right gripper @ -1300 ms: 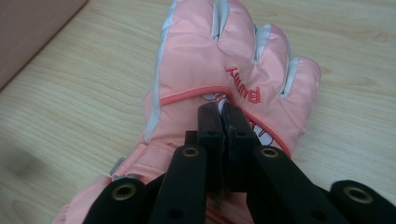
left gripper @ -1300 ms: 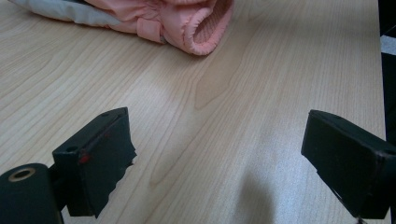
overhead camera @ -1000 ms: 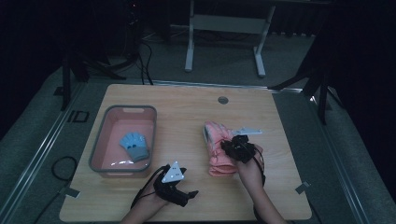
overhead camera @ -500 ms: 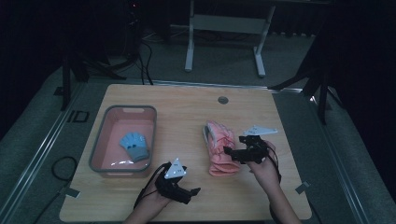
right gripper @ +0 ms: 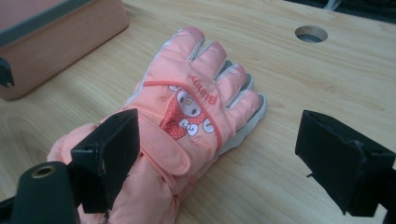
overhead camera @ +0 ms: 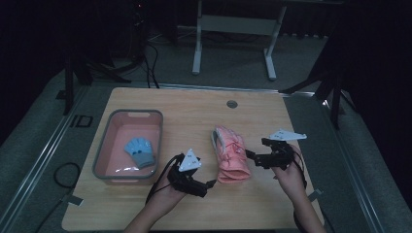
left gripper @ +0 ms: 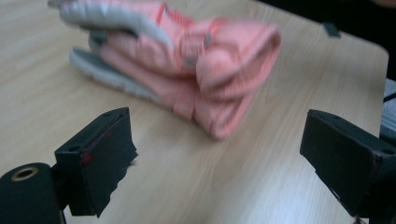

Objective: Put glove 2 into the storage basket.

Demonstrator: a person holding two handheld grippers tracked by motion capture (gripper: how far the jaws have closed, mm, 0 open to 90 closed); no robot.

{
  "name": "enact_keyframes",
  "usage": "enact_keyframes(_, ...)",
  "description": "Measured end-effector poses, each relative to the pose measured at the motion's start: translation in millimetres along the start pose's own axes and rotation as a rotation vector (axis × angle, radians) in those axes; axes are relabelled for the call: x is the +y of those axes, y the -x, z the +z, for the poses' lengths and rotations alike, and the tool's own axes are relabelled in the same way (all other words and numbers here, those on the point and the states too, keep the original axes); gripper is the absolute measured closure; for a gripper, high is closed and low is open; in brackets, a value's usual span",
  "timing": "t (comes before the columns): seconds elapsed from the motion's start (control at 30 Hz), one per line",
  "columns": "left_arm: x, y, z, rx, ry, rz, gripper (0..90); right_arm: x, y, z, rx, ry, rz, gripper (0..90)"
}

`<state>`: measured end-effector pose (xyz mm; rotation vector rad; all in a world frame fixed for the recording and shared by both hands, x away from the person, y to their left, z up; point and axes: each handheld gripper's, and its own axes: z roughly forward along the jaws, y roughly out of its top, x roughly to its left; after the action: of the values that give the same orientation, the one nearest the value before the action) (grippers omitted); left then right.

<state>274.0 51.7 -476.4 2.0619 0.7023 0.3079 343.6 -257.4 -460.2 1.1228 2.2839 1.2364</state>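
A pair of pink gloves [overhead camera: 230,156] is laid near the middle of the wooden table [overhead camera: 194,111], one glove stacked on the other with the fingers pointed toward the far edge and the cuffs toward the person. In the right gripper view a cartoon face and lettering are seen on the back of the upper glove [right gripper: 187,116], and grey palm fabric is seen along its edges. The gloves are flanked by the two grippers. The right gripper [overhead camera: 252,158] is held just beside the gloves on their right, and its jaws have just been opening; they are spread wide, with the cuff seen between them in the right gripper view but not pressed by either pad. The left gripper [overhead camera: 210,184] is held near the cuff end on the left, its jaws also parted and with only bare table between them in the left gripper view. Farther left, a pink basin [overhead camera: 102,150] with a grey rim is set on the table, and a small blue glove [overhead camera: 140,150] is lying inside it. A round hole [overhead camera: 231,104] is cut in the tabletop near the far edge
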Motion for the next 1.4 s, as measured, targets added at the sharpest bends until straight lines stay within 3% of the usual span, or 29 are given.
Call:
enact_keyframes(0.07,18.9,-3.0,4.4,0.018,-0.001,0.026,13.9,2.4,2.1,0.4,0.009,-0.003,0.036,11.0)
enact_keyframes(0.13,18.9,-3.0,4.4,0.018,-0.001,0.026,16.4,2.9,3.1,0.9,0.035,-0.003,0.047,11.0)
enact_keyframes(0.17,37.8,-8.5,12.5,0.045,0.004,0.025,23.8,3.6,3.0,2.8,0.013,-0.016,0.02,26.0)
enact_keyframes(0.2,37.8,-8.5,12.5,0.045,0.004,0.025,32.4,4.0,3.2,4.0,-0.006,-0.032,0.011,39.9)
enact_keyframes(0.23,43.3,-11.0,16.1,0.044,0.009,0.026,43.4,4.3,3.7,6.0,-0.011,-0.042,0.01,39.9)
enact_keyframes(0.27,48.3,-13.4,20.1,0.047,0.012,0.023,46.4,4.5,4.4,8.3,-0.009,-0.039,0.019,48.7)
enact_keyframes(0.3,53.4,-15.2,25.5,0.054,0.01,0.012,46.4,4.5,4.4,8.3,-0.009,-0.039,0.019,48.7)
enact_keyframes(0.33,59.1,-17.6,33.6,0.05,-0.002,0.004,49.4,4.7,5.1,10.6,0.006,-0.033,0.026,56.5)
enact_keyframes(0.37,61.9,-18.6,39.2,0.052,-0.011,-0.004,52.3,5.0,5.4,13.6,0.025,-0.033,0.035,58.9)
enact_keyframes(0.43,67.0,-20.4,54.8,0.072,-0.041,-0.019,50.5,5.6,4.6,18.7,0.03,-0.036,0.04,58.7)
enact_keyframes(0.47,68.0,-23.5,68.6,0.107,-0.069,-0.04,43.5,5.8,4.3,26.5,0.03,-0.056,0.037,57.6)
enact_keyframes(0.5,68.0,-23.5,68.6,0.107,-0.069,-0.04,42.9,5.8,4.3,26.5,0.03,-0.056,0.037,57.6)
enact_keyframes(0.53,65.3,-28.9,79.6,0.123,-0.092,-0.098,36.9,4.4,6.3,34.0,0.039,-0.071,0.04,54.9)
enact_keyframes(0.57,63.1,-30.7,84.6,0.137,-0.111,-0.11,31.9,3.1,7.6,37.0,0.041,-0.075,0.052,53.2)
enact_keyframes(0.7,48.5,-38.7,100.4,0.145,-0.168,-0.194,28.8,-4.6,13.4,47.9,0.063,-0.094,0.101,47.5)
enact_keyframes(0.73,48.5,-38.7,100.4,0.145,-0.168,-0.194,28.8,-4.6,13.4,47.9,0.063,-0.094,0.101,47.5)
enact_keyframes(0.83,32.5,-46.2,109.3,0.101,-0.19,-0.287,28.8,-16.2,17.7,59.7,0.093,-0.135,0.165,44.4)
enact_keyframes(0.93,29.3,-47.8,111.2,0.091,-0.196,-0.309,28.8,-18.7,18.7,62.8,0.097,-0.149,0.181,43.4)
enact_keyframes(0.97,22.4,-51.6,114.8,0.065,-0.203,-0.358,28.8,-20.8,20.0,66.2,0.104,-0.161,0.202,42.6)
enact_keyframes(1.0,20.0,-53.1,116.0,0.057,-0.205,-0.371,28.8,-24.6,24.3,74.0,0.13,-0.192,0.269,41.0)
enact_keyframes(1.13,11.4,-59.2,121.5,0.002,-0.203,-0.443,29.8,-28.5,30.6,86.9,0.183,-0.244,0.364,41.2)
enact_keyframes(1.27,8.8,-62.5,123.9,-0.059,-0.19,-0.471,41.8,-32.3,38.6,95.2,0.25,-0.271,0.435,43.4)
enact_keyframes(1.4,5.7,-64.5,123.3,-0.095,-0.164,-0.491,52.6,-34.5,39.4,96.6,0.285,-0.255,0.444,53.8)
